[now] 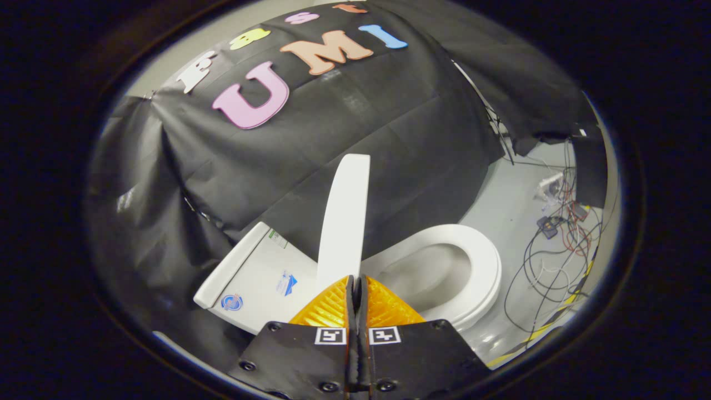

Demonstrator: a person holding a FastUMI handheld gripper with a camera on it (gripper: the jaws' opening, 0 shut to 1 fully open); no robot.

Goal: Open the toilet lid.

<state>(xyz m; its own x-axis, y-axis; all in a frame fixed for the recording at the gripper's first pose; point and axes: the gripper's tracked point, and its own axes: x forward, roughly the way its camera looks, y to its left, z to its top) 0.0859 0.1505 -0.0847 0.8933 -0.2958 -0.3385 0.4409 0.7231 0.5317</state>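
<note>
the tool (355, 286) had its orange fingers (328, 308) pressed together, just below the raised toilet lid (344, 216), which stood nearly upright between tank (261, 278) and seat (477, 266). the lid looked rigid, smooth, slippery; its edge seemed best for pushing.

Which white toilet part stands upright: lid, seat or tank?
The white plastic lid, raised on edge just beyond the shut gripper; the oval seat lies flat, the tank sits behind.

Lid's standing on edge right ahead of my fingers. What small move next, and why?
Probably nudge the raised white plastic toilet lid a little further toward the white tank. It stands near upright, edge-on just beyond the gripper, whose orange ribbed fingers are closed together, off the lid. The white oval seat lies uncovered.
</note>
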